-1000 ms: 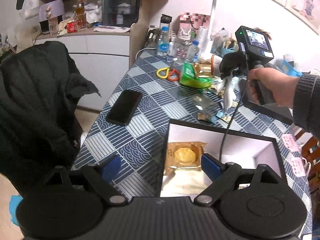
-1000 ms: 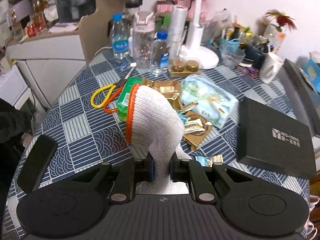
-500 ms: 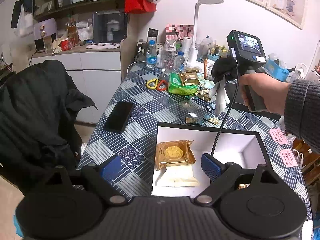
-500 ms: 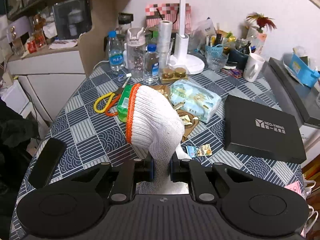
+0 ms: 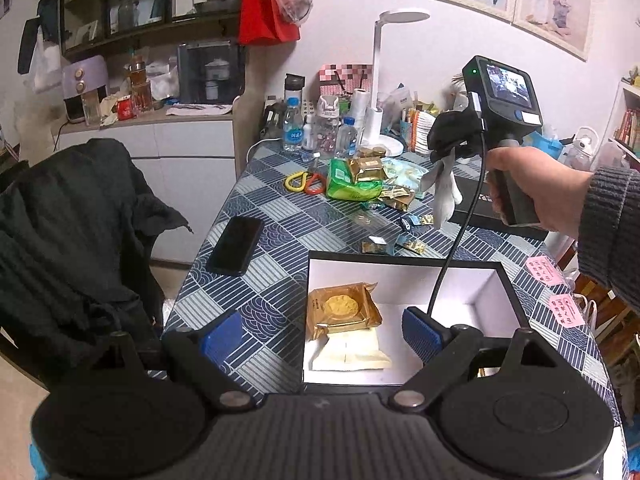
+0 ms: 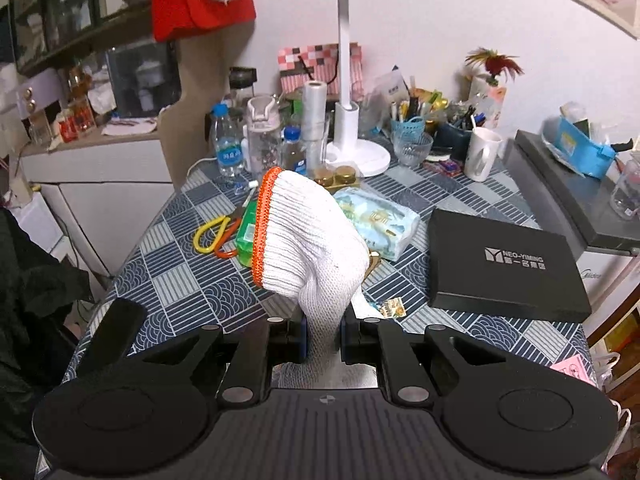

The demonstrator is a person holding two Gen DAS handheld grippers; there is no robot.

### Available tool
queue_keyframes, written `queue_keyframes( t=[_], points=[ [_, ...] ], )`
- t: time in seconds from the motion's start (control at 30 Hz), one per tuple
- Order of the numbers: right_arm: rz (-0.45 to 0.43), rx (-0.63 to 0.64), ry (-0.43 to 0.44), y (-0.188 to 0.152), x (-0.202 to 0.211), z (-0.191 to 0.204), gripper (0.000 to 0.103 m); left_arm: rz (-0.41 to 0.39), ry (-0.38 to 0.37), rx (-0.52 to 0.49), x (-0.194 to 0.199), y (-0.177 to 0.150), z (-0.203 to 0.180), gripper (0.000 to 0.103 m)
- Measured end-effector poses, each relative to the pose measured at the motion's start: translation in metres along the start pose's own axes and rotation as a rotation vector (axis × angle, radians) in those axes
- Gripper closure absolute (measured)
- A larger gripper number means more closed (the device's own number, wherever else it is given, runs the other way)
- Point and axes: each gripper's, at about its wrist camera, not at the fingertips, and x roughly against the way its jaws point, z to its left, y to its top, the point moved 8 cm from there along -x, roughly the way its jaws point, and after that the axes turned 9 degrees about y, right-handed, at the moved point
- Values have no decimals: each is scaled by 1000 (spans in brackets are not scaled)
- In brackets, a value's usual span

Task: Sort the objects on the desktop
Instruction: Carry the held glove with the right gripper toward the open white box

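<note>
A white knitted glove [image 6: 308,244] with an orange cuff is clamped between the fingers of the right hand-held gripper [image 6: 323,338]. The glove is held by its finger part, and the cuff stands up in the middle of the right wrist frame. In the left wrist frame the same glove [image 5: 444,192] is seen hanging in the air at the centre right, above the surface [image 5: 280,216] and beyond the far edge of the open box [image 5: 404,262].

The left hand-held gripper [image 5: 314,334] is held with its fingers wide apart and nothing between them, low in the frame over the near left corner of the box. A wrapped mooncake [image 5: 342,308] already lies inside the box.

Probably the glove is meant to be put somewhere in the sorting, perhaps into the box, but this cannot be told for sure. To do it well, the glove should be kept firmly pinched, because the loose cloth can slip. It should be carried high enough that its hanging part does not drag over the small wrappers [image 5: 412,240]. It should be released only when it is low over the chosen place.

The surface is covered with a blue patterned cloth and is crowded: scissors [image 6: 216,236], a green packet [image 5: 348,184], a black phone [image 5: 236,244], a black flat box [image 6: 504,260], bottles and a white lamp [image 6: 352,120]. A dark jacket [image 5: 72,240] lies over a chair at the left of the frame.
</note>
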Motion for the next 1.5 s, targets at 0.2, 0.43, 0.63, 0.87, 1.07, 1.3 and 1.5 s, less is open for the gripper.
queue_keyframes(
  t=[0.2,0.43,0.63,0.87,1.07,1.3,1.5],
  points=[
    [-45,17,-20,-5,23,-1,89,-19,-14,-16,7,0,-1,0],
    [-82,9,-23,-20,47,0,89,-27,-36,-35,11,-3,-4,0],
    [-113,-25,-6,-36,68,2,89,-33,-48,-49,15,-7,-6,0],
    [-148,-30,7,-52,92,7,89,-40,-57,-60,16,-8,-4,0],
    [-163,-39,29,-63,110,12,89,-41,-71,-69,16,-9,-5,0],
    [-167,-31,32,-75,123,15,88,-47,-90,-77,16,-7,-7,0],
    [-174,-50,29,-86,129,16,88,-49,-93,-80,14,-7,-4,0]
  ],
)
